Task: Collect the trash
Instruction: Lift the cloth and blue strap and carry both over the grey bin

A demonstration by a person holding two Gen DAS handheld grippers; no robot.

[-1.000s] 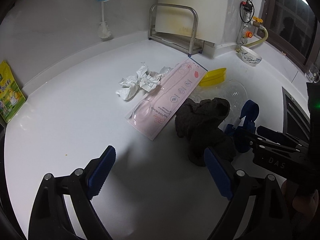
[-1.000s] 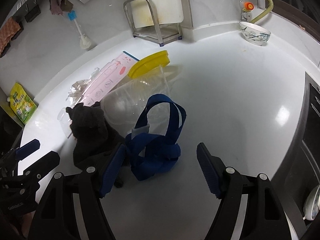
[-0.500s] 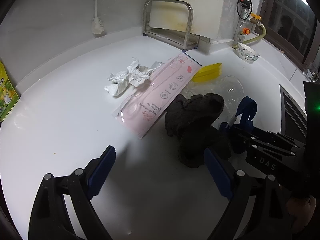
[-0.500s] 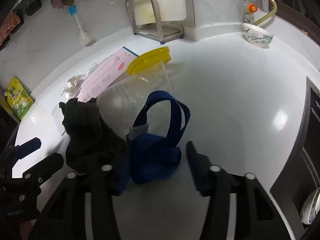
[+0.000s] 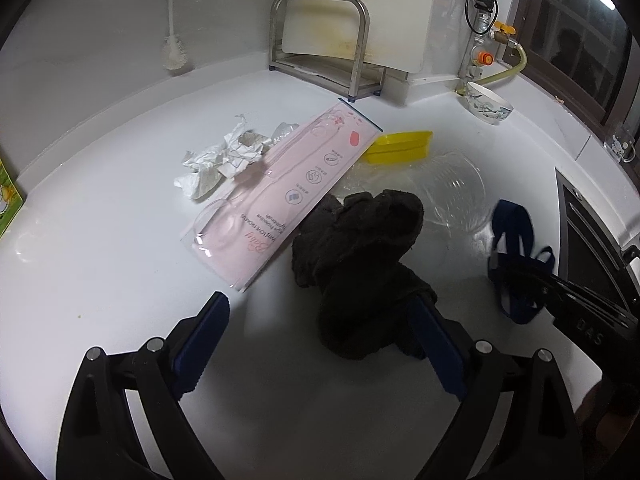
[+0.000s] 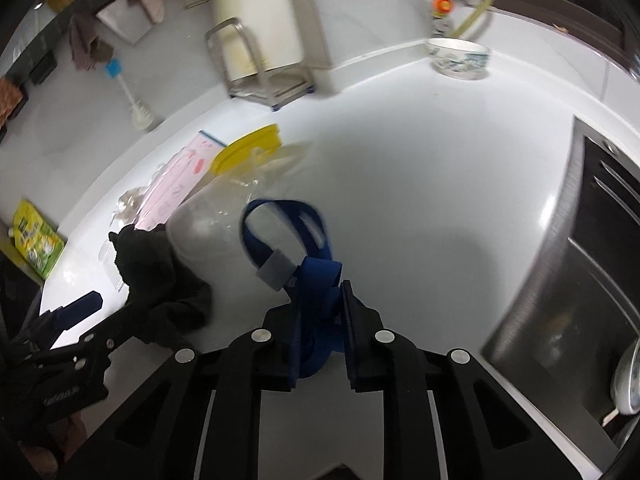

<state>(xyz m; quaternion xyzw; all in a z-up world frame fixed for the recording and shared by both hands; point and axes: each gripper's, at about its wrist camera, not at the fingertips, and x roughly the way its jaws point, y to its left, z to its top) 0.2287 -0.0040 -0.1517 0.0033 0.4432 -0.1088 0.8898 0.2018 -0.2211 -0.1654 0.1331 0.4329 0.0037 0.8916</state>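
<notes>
White worktop [image 5: 100, 264] fills both views, curving back to a white wall with a metal rack [image 5: 320, 44], a brush [image 5: 172, 36] and a patterned bowl [image 5: 488, 102] near a window corner. We see the trash spread across the middle: crumpled paper [image 5: 218, 160], a pink packet [image 5: 288, 196] lying flat beside it, a yellow lid [image 5: 400, 146] behind a clear plastic tub [image 5: 456, 188], a dark cloth [image 5: 360, 256] heaped in front of the packet, and a blue strap [image 6: 304, 256] to the right of the cloth.

We hold the left claw [image 5: 320, 340] low over the worktop with its jaws wide apart. The near end of the cloth lies between them, against the right pad, but nothing is gripped.

Our right claw [image 6: 320, 328] has its jaws closing, nearly together, with the bunched lower part of the strap pinched between the pads. The strap's loop stands up beyond the fingertips, in front of the tub. A steel sink edge [image 6: 560, 272] runs along the right side.
</notes>
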